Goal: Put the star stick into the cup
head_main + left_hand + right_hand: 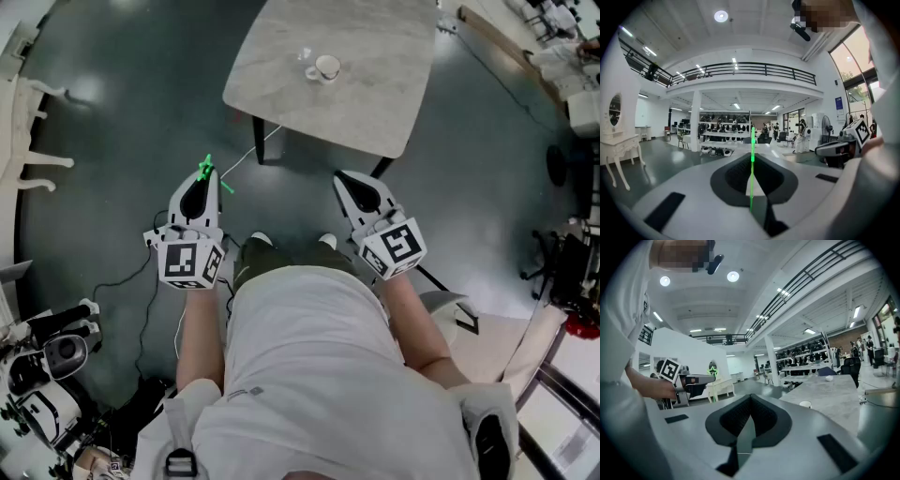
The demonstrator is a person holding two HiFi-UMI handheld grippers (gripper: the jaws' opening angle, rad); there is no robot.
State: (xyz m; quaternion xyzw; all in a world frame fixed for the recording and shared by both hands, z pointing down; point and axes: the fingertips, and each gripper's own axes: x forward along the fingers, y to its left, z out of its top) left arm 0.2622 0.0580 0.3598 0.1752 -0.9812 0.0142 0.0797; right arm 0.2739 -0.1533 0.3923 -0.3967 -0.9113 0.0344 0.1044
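Note:
A thin green star stick (751, 164) stands upright between the jaws of my left gripper (751, 157), which is shut on it. In the head view the stick's star end (207, 169) pokes out past the left gripper (204, 178), over the floor short of the table. The white cup (326, 67) sits on the grey marble table (375, 94) ahead. My right gripper (345, 178) is level with the left one, near the table's front edge. Its jaws (751, 397) are shut with nothing between them. From the right gripper view the cup (805, 404) shows on the table and the green star (713, 370) at the left.
A small clear object (307, 56) lies beside the cup. A white dressing table (28, 141) stands at the far left, with camera gear (47, 375) on the floor at the lower left. Cables (253, 150) cross the dark floor. Black stands (562, 262) are at the right.

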